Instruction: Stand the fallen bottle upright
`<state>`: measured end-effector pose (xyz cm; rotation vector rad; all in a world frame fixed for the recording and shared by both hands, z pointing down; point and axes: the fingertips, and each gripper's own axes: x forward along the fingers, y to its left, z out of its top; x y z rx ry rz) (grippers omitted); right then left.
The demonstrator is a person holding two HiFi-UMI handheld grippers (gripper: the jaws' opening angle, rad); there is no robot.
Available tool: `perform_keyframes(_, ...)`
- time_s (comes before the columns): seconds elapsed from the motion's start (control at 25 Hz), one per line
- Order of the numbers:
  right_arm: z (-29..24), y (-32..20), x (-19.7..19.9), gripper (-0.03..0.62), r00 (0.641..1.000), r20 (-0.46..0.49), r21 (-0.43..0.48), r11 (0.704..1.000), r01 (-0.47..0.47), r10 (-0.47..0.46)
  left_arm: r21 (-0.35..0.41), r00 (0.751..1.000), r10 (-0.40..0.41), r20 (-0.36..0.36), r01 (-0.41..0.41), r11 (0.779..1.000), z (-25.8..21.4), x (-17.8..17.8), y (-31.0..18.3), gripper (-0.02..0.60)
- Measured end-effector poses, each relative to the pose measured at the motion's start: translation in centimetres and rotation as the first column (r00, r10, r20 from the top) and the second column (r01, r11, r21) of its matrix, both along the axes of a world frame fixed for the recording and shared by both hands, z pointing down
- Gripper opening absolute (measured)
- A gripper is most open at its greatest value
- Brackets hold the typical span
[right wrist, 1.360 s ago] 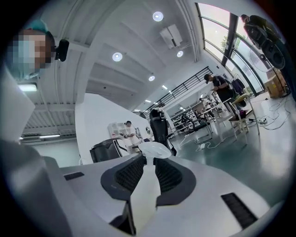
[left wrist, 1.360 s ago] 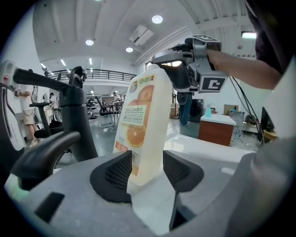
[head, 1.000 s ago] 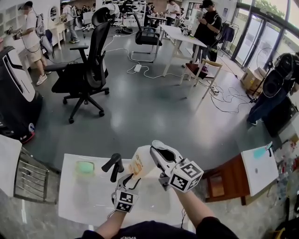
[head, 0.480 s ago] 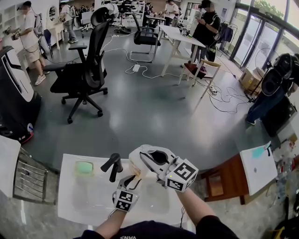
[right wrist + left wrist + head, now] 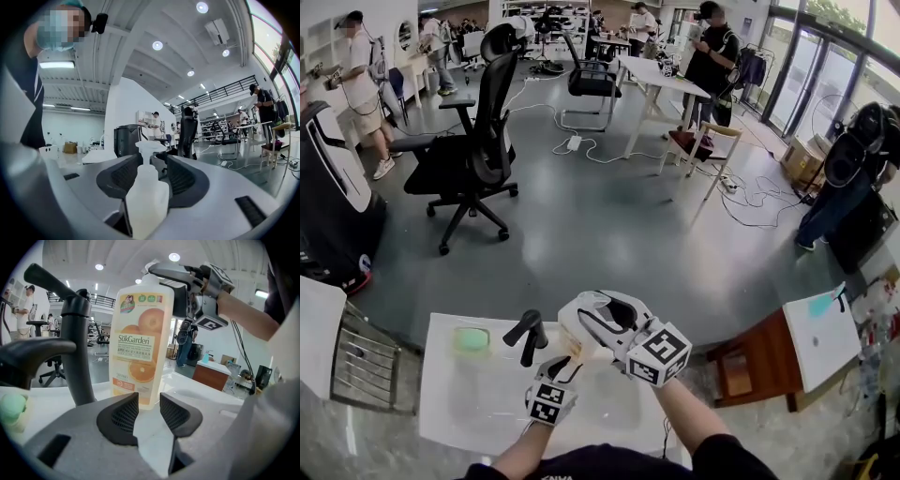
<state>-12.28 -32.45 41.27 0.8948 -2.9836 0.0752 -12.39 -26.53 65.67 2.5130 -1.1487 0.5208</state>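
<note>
orange dish-soap bottle [image 5: 140, 348]: upright on white countertop [image 5: 206, 397], long axis vertical, just beside black faucet [image 5: 77, 348]. right gripper [image 5: 151, 161]: the nearer, level at the pump neck; jaws opening, neck between pads, pads clear of it. left gripper [image 5: 144, 404]: jaws part-spread, empty, bottle base just beyond the tips. room: open office, grey floor, black office chair [image 5: 478, 131].

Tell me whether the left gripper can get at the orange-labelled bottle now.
Probably yes. The white orange-labelled soap bottle stands straight ahead of the left gripper, jaws parted, nothing between. The black faucet stands aside; the right gripper, jaws opening round the neck, leaves the body free.
</note>
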Motion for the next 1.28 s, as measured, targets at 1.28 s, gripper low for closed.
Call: perform_keyframes(1.28, 2.7, 9.9, 13.4, 0.005, 0.986, 0.148, -0.146, 0.988, -0.052, 0.073, 0.244, 0.957, -0.281, -0.070, 0.290, 0.925, -11.1, 0.6, 8.9, 0.080)
